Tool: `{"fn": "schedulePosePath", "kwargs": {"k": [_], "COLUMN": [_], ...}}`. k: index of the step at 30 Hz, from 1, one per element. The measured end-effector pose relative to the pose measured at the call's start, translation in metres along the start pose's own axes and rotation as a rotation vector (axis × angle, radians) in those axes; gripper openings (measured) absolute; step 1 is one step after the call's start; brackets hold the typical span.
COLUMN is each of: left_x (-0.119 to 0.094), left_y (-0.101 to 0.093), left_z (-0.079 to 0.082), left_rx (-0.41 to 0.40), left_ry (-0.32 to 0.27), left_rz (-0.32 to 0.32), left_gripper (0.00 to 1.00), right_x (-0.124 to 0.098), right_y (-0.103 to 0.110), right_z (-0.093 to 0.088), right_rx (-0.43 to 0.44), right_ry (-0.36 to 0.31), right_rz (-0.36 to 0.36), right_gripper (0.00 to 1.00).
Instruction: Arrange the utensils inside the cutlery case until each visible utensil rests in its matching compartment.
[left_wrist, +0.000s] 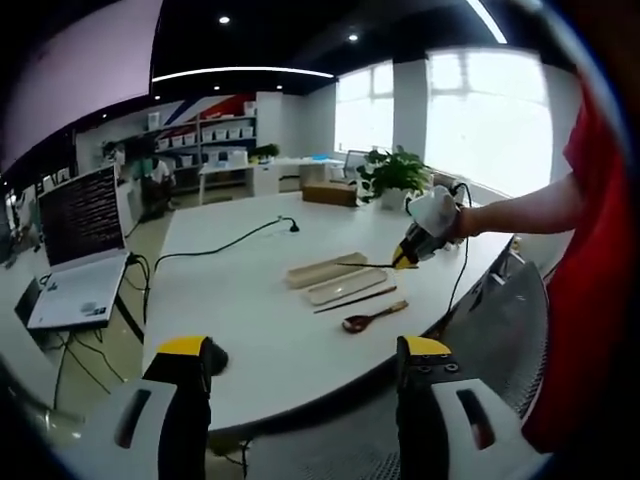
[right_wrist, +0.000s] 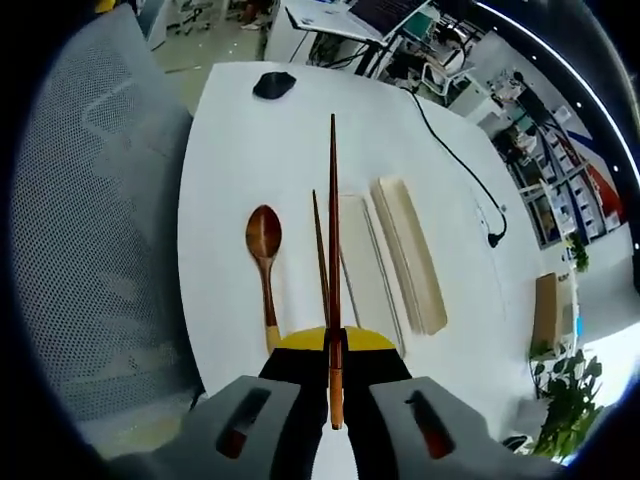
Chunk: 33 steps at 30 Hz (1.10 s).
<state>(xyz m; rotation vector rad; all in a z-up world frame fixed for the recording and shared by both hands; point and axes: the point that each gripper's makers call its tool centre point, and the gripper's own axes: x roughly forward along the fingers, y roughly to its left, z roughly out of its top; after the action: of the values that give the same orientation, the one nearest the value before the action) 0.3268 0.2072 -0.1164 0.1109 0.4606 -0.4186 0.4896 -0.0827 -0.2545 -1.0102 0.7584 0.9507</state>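
Right hand-held gripper (right_wrist: 333, 345) clenched on one chopstick (right_wrist: 333, 230); second chopstick (right_wrist: 320, 245), spoon (right_wrist: 264, 240) on worktop (right_wrist: 250, 150). Left hand-held gripper (left_wrist: 305, 360) released; its view adds laptop (left_wrist: 75, 250).

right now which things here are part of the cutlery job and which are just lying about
Part of the job:
held chopstick, clamped in the right gripper
second chopstick on the table
wooden spoon
cutlery case tray
case lid beside it

Just lying about:
laptop
black cable
potted plant
mesh chair

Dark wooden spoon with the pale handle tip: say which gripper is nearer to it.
Right. The right gripper, shut on a brown chopstick, hovers just beside the dark wooden spoon; the left gripper is open, back at the table's near edge.
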Motion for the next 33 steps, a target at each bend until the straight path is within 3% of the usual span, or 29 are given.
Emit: {"fn": "schedulePosePath", "kwargs": {"k": [10, 16, 20, 22, 24, 26, 28, 33], "left_x": [-0.005, 0.01, 0.021, 0.025, 0.033, 0.038, 0.04, 0.05], "left_y": [-0.011, -0.015, -0.018, -0.018, -0.013, -0.008, -0.008, -0.005], "left_z": [0.003, 0.005, 0.013, 0.018, 0.015, 0.008, 0.017, 0.017], "left_rx": [-0.021, -0.021, -0.032, 0.005, 0.015, 0.0, 0.0, 0.01], "left_ry": [0.01, 0.009, -0.004, -0.012, -0.005, 0.038, -0.006, 0.023], "left_rz": [0.037, 0.036, 0.0, -0.024, -0.027, -0.024, -0.048, -0.07], "left_gripper": [0.78, 0.77, 0.77, 0.77, 0.77, 0.76, 0.76, 0.76], "right_x": [0.01, 0.003, -0.004, -0.007, -0.005, -0.004, -0.002, 0.0], "right_y": [-0.003, -0.008, -0.017, -0.016, -0.021, -0.026, -0.03, -0.039], "right_z": [0.009, 0.013, 0.012, 0.013, 0.011, 0.008, 0.008, 0.01], "right_rx": [-0.003, -0.02, -0.026, -0.04, -0.063, -0.06, -0.05, -0.055], "right_ry": [-0.029, -0.048, -0.039, -0.042, -0.028, -0.016, -0.014, -0.009], "right_rz": [0.037, 0.058, 0.056, 0.066, 0.057, 0.055, 0.058, 0.064], "right_gripper": [0.0, 0.0, 0.0, 0.0, 0.0, 0.0, 0.0, 0.0]}}
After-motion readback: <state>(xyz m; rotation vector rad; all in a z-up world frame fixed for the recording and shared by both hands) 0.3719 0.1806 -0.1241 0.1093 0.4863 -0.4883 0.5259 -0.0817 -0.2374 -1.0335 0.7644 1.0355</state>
